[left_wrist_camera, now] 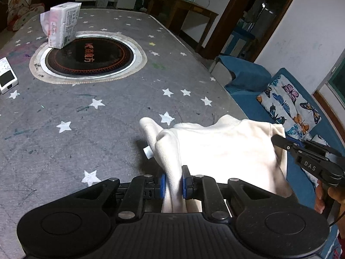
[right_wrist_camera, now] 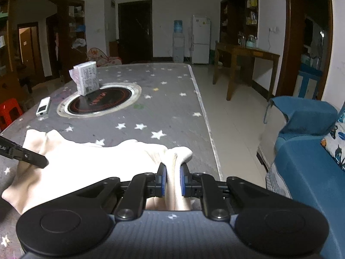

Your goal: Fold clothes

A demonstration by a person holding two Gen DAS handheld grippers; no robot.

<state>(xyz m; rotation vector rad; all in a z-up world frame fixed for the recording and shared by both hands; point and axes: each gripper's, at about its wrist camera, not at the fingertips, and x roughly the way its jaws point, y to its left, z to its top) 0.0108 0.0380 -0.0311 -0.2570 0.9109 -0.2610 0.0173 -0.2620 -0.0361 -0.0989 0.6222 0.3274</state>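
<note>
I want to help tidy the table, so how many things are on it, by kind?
Cloth: 1
Tissue pack: 1
White remote: 1
Built-in round cooktop: 1
Total: 4
</note>
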